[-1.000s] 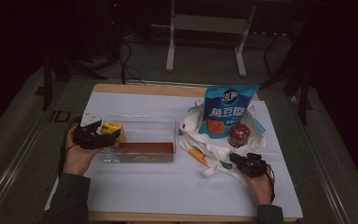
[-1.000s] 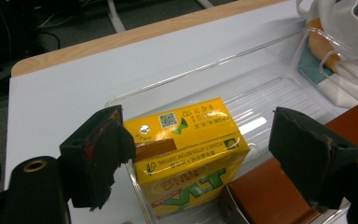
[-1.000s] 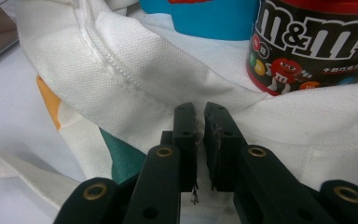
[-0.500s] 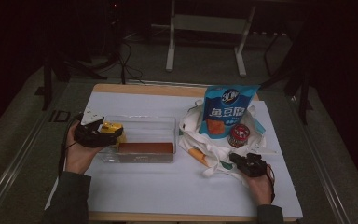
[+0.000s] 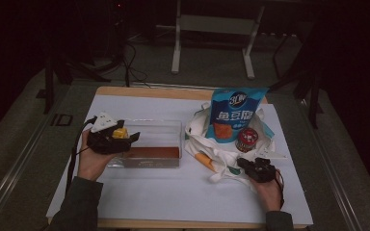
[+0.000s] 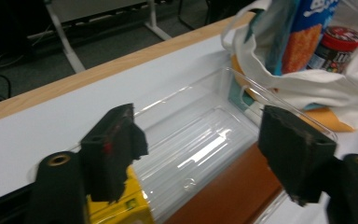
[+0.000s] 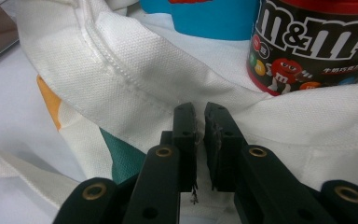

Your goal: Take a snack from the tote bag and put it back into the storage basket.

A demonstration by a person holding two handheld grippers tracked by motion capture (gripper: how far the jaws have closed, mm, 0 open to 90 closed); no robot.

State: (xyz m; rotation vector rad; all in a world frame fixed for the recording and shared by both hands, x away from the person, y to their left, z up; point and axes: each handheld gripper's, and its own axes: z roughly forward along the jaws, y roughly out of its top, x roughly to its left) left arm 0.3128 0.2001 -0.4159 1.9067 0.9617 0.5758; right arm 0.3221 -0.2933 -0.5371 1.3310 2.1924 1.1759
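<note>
My left gripper (image 5: 125, 137) hangs over the left end of the clear plastic box (image 5: 154, 143), its jaws spread wide with nothing pinched between them; they have just been closing a little; the yellow block (image 6: 116, 210) sits right under the left jaw, at that same end of the box. The box lies left of the tabletop's (image 5: 173, 197) middle, its long axis running along the near edge, left to right; its open top faces up, and a brown strip (image 5: 151, 152) runs along its near wall. My right gripper (image 7: 199, 122) has its jaws pressed together on a fold of the white cloth bag (image 7: 158, 65), near the front right of the tabletop; the bag lies slumped toward the right edge, just beside the box's right end. On the bag a blue snack pouch (image 5: 236, 114) stands upright, leaning toward the far edge; a dark candy tub with a red lid (image 5: 247, 139) stands upright just in front of it. The bag's heap stands between my two grippers. Against the earlier frame, my left hand has shifted slightly along the box's left end; my right hand has stayed where it was.
</note>
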